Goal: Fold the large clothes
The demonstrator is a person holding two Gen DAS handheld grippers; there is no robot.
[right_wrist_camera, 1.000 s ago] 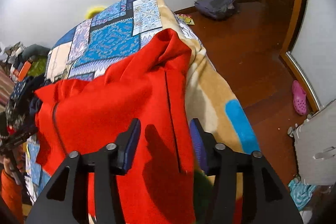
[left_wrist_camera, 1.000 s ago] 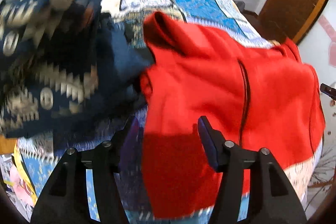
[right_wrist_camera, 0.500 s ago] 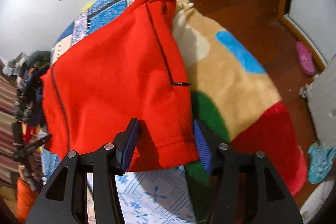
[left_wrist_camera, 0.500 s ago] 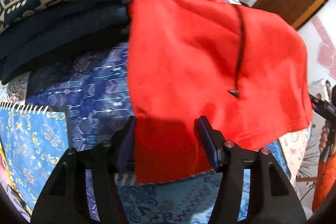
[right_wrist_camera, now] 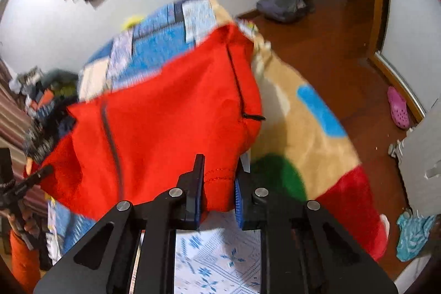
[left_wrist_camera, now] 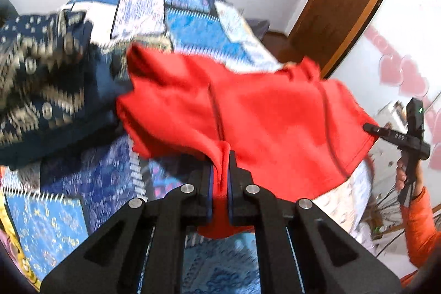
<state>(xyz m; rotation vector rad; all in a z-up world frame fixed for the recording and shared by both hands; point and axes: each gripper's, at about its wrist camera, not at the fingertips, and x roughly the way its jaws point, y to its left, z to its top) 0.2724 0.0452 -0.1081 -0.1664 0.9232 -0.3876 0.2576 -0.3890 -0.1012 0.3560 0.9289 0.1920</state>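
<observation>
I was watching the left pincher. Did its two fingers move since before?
Yes. The left gripper has closed: its fingers, spread wide before, now pinch the hem of the red garment, lifting it off the blue patchwork bedspread.

Patchwork-quilted bed (left_wrist_camera: pixel 193 26) under red garment (left_wrist_camera: pixel 275 112)

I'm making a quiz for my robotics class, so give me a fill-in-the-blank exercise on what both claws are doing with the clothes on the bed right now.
1. The left claw is shut on the hem of the ____ fleece jacket.
2. The right claw grips the same jacket by its ____ edge.
3. Left of the jacket in the left wrist view lies a patterned ____ garment.
4. A ____ clog lies on the wooden floor.

Missing words: red; bottom; navy; pink
</observation>
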